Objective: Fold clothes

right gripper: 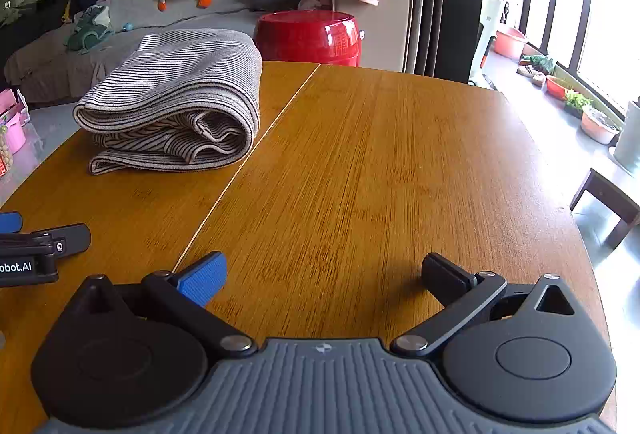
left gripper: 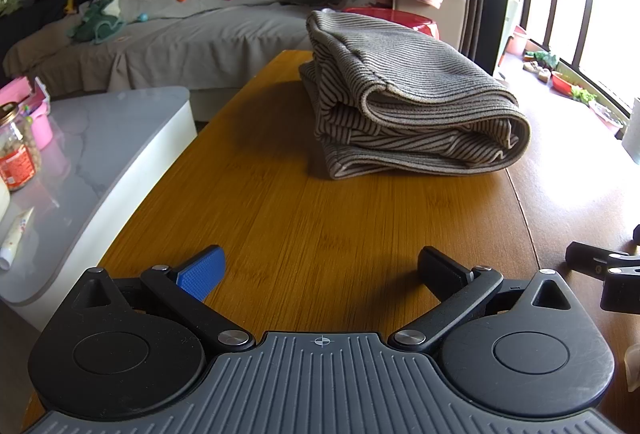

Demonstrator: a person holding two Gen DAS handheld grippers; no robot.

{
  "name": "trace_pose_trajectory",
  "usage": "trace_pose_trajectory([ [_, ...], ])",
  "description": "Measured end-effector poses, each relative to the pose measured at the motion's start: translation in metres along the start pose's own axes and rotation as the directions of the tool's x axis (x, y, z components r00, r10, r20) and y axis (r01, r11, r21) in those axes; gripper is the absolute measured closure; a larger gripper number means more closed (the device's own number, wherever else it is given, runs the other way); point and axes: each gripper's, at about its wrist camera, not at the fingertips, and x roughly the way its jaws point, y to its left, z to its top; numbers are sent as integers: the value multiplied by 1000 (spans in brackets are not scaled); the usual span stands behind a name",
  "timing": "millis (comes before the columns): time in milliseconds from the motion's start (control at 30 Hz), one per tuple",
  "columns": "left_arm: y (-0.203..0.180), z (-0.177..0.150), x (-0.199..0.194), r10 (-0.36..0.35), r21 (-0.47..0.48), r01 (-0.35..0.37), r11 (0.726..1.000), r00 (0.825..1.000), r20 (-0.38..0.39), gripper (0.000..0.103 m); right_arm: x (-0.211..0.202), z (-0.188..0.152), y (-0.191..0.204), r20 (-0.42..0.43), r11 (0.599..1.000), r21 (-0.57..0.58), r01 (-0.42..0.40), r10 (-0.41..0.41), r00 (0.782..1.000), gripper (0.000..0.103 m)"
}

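The wooden table [right gripper: 380, 154] stretches ahead of both sets of jaws. The folded striped garment [left gripper: 404, 98] lies on it, well ahead of the left gripper [left gripper: 320, 270] and ahead-left of the right gripper [right gripper: 324, 274]. Both grippers' jaws are spread, holding nothing.

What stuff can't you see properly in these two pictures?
- Striped garment: both views show only a folded bundle, so its type is hidden inside the folds.
- Jar: left wrist view, cut off by the left edge, label too small.
- Red tub: right wrist view, the table hides its base.
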Motion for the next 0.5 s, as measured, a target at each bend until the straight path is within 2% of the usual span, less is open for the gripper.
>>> trace_pose_trajectory([
  [500, 0, 0, 0, -1, -1, 1, 1000, 1000, 1, 0, 0, 0, 1, 0, 1000, 1, 0, 0, 1000, 0],
])
